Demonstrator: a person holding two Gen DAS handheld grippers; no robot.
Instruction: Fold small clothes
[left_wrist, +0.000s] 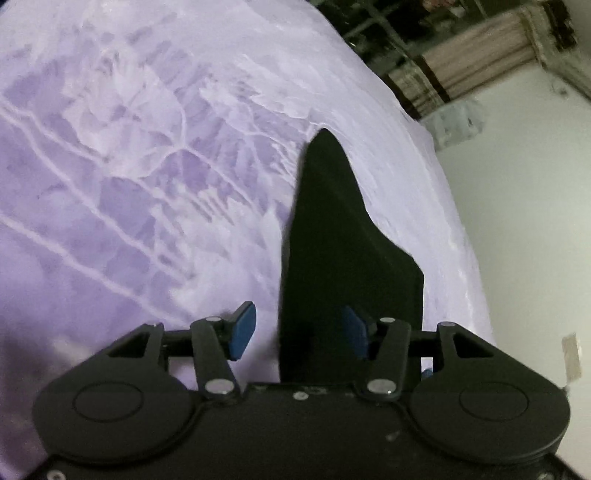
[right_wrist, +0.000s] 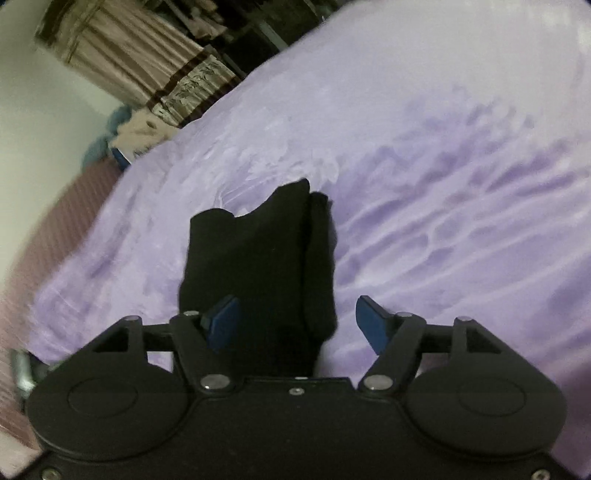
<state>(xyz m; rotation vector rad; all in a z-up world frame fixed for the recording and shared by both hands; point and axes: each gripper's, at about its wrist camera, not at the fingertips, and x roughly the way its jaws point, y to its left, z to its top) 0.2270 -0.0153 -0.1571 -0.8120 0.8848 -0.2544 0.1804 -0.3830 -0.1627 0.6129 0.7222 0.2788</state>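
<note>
The black garment (left_wrist: 332, 258) is small and dark, lying on the lilac bedspread (left_wrist: 129, 166) near one edge of the bed; in the right wrist view (right_wrist: 258, 258) it shows a thicker band along one side, as if a layer is doubled over there, though the fabric is too dark to read seams or tell what kind of garment it is. It looks light and limp — cloth that will sag and slide the moment one corner is lifted, with nothing stiff to keep its shape. The likeliest good hold is a pinch at a corner or along the hem edge, taking all the layers together so none slips free.

The left gripper (left_wrist: 299, 332) sits low over the garment's near end with its fingers (left_wrist: 242, 330) apart; whether the right-hand pad touches the cloth, I cannot tell. The right gripper (right_wrist: 297, 323) also has its fingers (right_wrist: 223, 321) spread, the garment lying between and beneath them — nothing is clamped.

Beyond the bed are a pale wall (left_wrist: 517, 221), striped curtains (right_wrist: 129, 55) and a reddish ribbed mattress side (right_wrist: 55, 229).
</note>
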